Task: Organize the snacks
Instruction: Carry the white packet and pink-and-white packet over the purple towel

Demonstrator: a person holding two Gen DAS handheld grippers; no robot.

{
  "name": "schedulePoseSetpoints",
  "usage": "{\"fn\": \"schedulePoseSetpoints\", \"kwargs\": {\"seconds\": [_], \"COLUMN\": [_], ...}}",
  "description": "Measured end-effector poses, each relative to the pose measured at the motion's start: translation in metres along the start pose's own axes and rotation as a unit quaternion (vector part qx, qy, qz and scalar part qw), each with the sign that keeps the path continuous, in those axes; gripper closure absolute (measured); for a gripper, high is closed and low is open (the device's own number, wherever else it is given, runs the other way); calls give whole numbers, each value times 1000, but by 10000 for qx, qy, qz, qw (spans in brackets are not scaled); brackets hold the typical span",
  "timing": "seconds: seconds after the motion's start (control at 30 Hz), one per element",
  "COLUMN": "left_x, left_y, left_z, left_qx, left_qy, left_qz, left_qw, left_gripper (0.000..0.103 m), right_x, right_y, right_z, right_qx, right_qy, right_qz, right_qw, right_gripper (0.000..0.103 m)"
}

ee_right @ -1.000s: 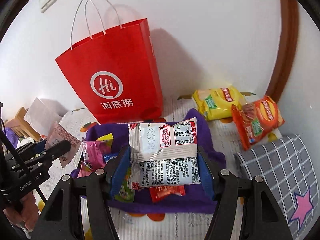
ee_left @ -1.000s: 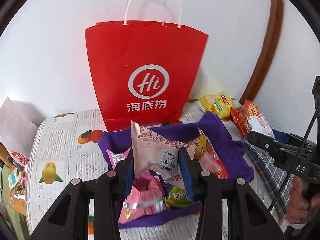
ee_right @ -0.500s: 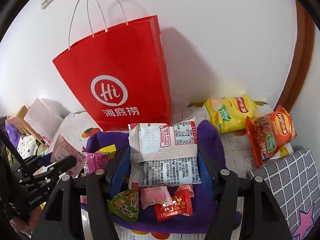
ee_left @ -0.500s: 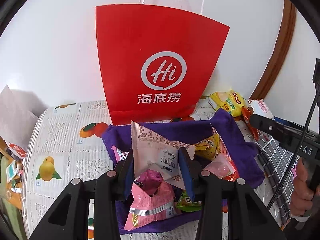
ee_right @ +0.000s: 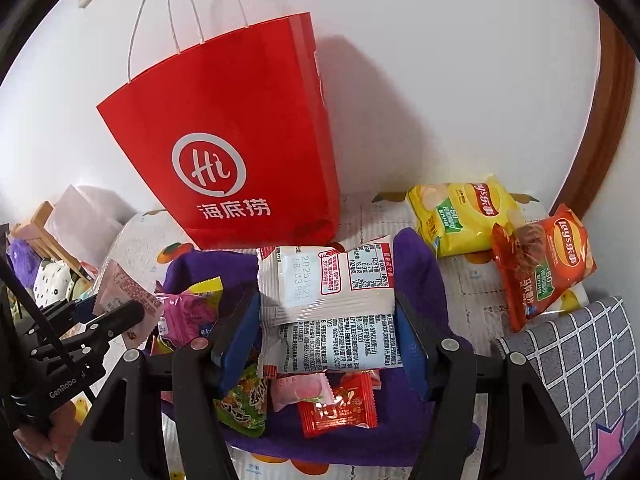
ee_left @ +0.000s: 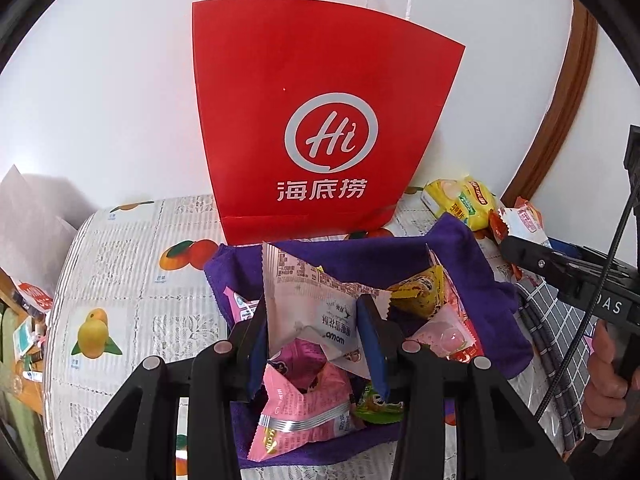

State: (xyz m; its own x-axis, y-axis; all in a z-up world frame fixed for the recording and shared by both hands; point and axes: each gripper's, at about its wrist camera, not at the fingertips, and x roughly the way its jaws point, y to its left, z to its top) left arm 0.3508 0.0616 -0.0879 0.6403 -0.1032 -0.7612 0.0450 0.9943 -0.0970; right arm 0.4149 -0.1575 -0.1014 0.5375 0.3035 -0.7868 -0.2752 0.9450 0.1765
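My left gripper (ee_left: 314,342) is shut on a crumpled pale pink snack packet (ee_left: 316,300), held above a purple cloth (ee_left: 476,280) heaped with small snacks. My right gripper (ee_right: 326,328) is shut on a white packet with red-framed print (ee_right: 326,308), over the same purple cloth (ee_right: 416,264). Under it lie a red sachet (ee_right: 340,410), a green packet (ee_right: 242,404) and a pink packet (ee_right: 184,312). A red paper bag (ee_left: 316,120) with white handles stands upright just behind the cloth, also in the right wrist view as red bag (ee_right: 236,144). The left gripper shows at the right view's left edge (ee_right: 116,308).
A yellow chip bag (ee_right: 460,212) and an orange chip bag (ee_right: 544,264) lie right of the cloth on the fruit-print tablecloth (ee_left: 124,280). A grey checked cushion (ee_right: 572,368) sits at the right. A person's hand (ee_left: 604,384) holds the right tool. Clutter lies beyond the table's left edge.
Both grippers have come closer to the red bag with their packets still held; the bag now looms larger and more of the snack pile shows beneath them.
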Motion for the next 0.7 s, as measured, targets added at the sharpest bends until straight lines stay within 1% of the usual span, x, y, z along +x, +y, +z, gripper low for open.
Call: {"fn": "schedulePoseSetpoints", "kwargs": {"seconds": [0.33,0.43,0.7], "left_x": [2,3,2], "left_y": [-6,-7,-4], "left_z": [0,0,0], "left_qx": [76,81,5], "left_qy": [18,22,13], "left_qz": [-19,-18,-19], "left_qw": [10000,10000,10000], "left_gripper": [64,64,64], "right_x": [-3,0,4], "right_y": [1,1,5], "right_z": [1,0,-1], "right_qx": [-50,-53,-126], "right_qy": [-39,-2,74], "right_qz": [-77,-124,-93], "right_qw": [9999,9999,9999], "right_gripper": [39,39,39]}}
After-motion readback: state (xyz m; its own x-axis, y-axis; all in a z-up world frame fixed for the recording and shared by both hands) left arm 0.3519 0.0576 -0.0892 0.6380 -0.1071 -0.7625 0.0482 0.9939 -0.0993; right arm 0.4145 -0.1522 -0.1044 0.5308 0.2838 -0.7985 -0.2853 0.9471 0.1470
